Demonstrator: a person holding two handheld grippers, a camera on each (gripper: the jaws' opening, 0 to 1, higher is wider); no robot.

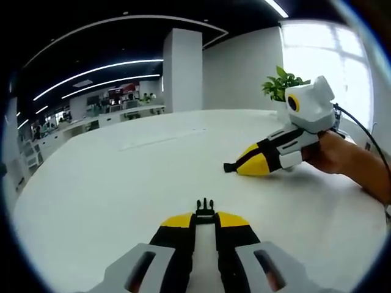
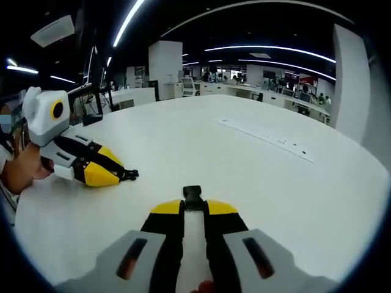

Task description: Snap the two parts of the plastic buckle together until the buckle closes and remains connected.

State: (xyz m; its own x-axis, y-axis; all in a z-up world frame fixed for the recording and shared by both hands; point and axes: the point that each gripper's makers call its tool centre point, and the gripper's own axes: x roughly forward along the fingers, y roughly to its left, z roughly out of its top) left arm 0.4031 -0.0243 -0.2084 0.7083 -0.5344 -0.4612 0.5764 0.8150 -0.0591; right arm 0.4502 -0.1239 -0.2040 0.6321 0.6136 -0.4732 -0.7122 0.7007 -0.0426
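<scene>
My left gripper is shut on the black pronged buckle part, whose prongs stick out past the yellow tips, low over the white table. My right gripper is shut on the black socket buckle part. In the left gripper view the right gripper lies to the right with the socket part at its tip pointing left. The right gripper view has the left gripper at the left with the pronged part pointing right. The two parts are well apart.
A person's hand holds the right gripper near a potted plant and a black cable at the table's edge. A pale flat strip lies on the table. Office desks stand far behind.
</scene>
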